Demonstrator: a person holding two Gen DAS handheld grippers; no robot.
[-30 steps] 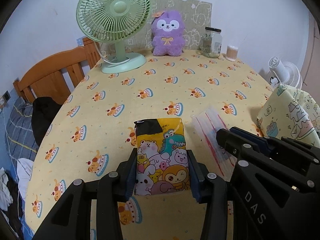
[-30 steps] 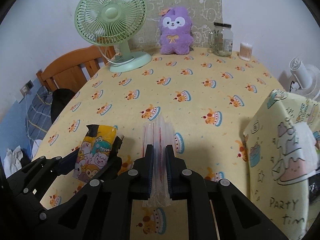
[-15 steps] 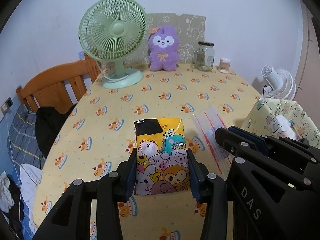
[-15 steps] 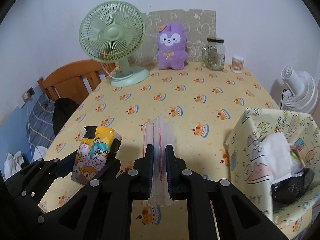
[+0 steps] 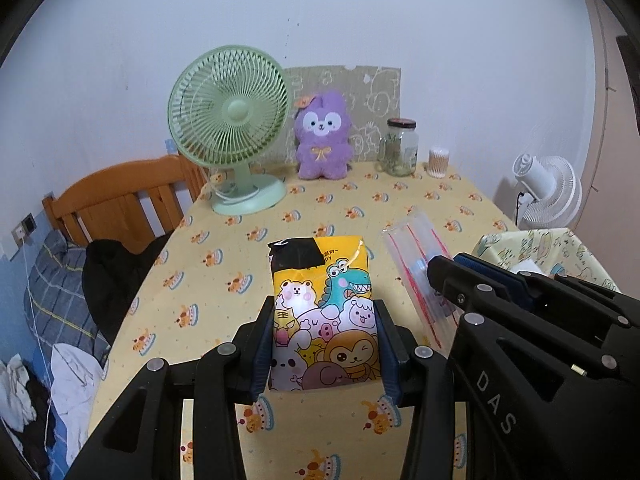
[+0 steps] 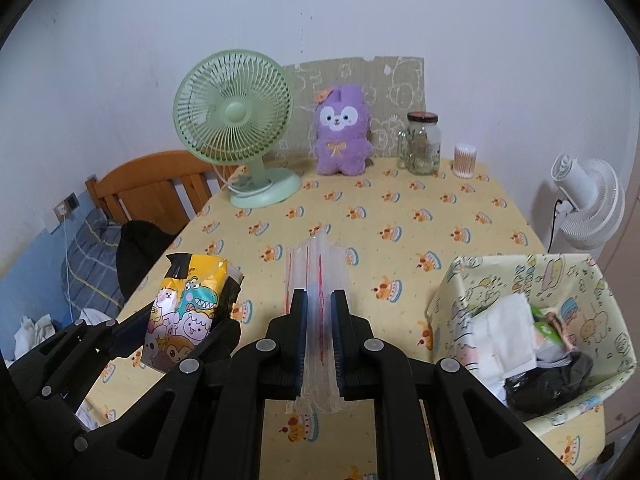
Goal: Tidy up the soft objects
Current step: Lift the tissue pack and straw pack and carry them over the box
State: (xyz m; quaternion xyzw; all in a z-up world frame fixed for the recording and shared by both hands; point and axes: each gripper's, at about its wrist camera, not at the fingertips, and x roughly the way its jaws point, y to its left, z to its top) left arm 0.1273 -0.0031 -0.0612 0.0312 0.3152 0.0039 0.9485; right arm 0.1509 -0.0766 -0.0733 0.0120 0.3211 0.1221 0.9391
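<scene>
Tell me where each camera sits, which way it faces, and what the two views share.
Left wrist: on the left gripper, facing across the table to the back wall; its fingers clamp the tissue pack, with the right gripper at right.
Right wrist: on the right gripper, same heading; its fingers pinch the zip bag, with the left gripper at left and the basket at right.
Shared: green fan, purple plush, jar, pack, bag.

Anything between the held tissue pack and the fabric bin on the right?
The clear zip bag, pinched in the right gripper, hangs between the tissue pack in the left gripper and the fabric bin. Otherwise only bare tablecloth. The bin already holds cloths, but its top is open.
</scene>
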